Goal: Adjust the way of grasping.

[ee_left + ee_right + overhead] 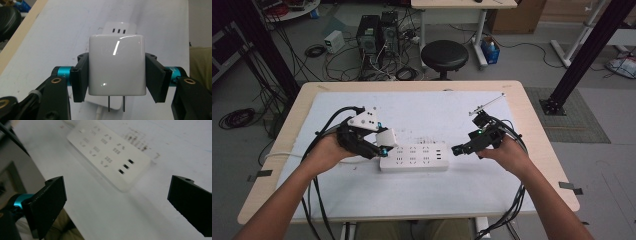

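Left gripper (117, 75): jaws clamped on the white charger (117, 66), prongs down, just above the power strip's (414, 158) left end.
Right gripper (116, 202): jaws spread wide, nothing between, hovering just right of the strip.

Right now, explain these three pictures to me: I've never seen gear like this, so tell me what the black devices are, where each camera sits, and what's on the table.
A person sits at a table holding a hand-operated two-jaw gripper in each hand. The high view looks down from above the person; the other two come from cameras riding on each gripper, looking along its black jaws.

On the white mat lies a white power strip. The left gripper is clamped on a white plug adapter whose two metal prongs point down, just above the strip's left end. The right gripper is open and holds nothing; it hovers near the strip's right end.
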`<control>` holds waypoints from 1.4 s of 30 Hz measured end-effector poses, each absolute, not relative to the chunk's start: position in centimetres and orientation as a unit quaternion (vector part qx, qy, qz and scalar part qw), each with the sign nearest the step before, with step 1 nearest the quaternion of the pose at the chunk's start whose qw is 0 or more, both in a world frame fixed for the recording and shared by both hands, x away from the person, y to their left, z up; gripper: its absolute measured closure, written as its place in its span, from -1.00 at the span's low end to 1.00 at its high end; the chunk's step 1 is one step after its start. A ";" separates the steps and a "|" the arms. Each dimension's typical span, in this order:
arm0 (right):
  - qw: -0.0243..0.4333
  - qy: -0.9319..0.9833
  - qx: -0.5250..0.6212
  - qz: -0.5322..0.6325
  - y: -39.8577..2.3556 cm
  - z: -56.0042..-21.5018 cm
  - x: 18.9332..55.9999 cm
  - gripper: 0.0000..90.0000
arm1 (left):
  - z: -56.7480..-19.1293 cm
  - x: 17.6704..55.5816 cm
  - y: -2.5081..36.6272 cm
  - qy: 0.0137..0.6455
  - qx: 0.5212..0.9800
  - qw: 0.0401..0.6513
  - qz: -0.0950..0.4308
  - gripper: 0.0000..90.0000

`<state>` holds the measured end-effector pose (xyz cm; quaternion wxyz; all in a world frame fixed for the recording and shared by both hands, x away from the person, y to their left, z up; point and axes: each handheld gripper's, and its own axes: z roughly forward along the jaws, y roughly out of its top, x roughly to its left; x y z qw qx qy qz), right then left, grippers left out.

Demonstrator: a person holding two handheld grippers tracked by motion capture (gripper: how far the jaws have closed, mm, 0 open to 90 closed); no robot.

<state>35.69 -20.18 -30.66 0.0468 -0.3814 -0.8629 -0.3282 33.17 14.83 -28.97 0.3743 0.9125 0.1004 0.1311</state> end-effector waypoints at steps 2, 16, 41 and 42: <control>0.081 -0.846 -0.389 -0.355 -19.9 -30.8 35.7 -0.91 | -29.2 33.1 14.2 0.090 0.912 0.381 0.126 -0.05; 0.193 -0.786 -0.419 -0.412 -17.5 -31.3 35.7 -0.91 | -30.2 33.0 10.8 0.065 0.909 0.400 0.100 -0.06; 0.289 -0.741 -0.448 -0.408 -14.3 -32.6 36.4 -0.31 | -30.4 32.7 8.1 0.033 0.901 0.420 0.109 -0.06; 0.295 -0.738 -0.448 -0.409 -14.3 -32.6 36.5 -0.24 | -30.4 32.6 8.1 0.032 0.900 0.420 0.110 -0.06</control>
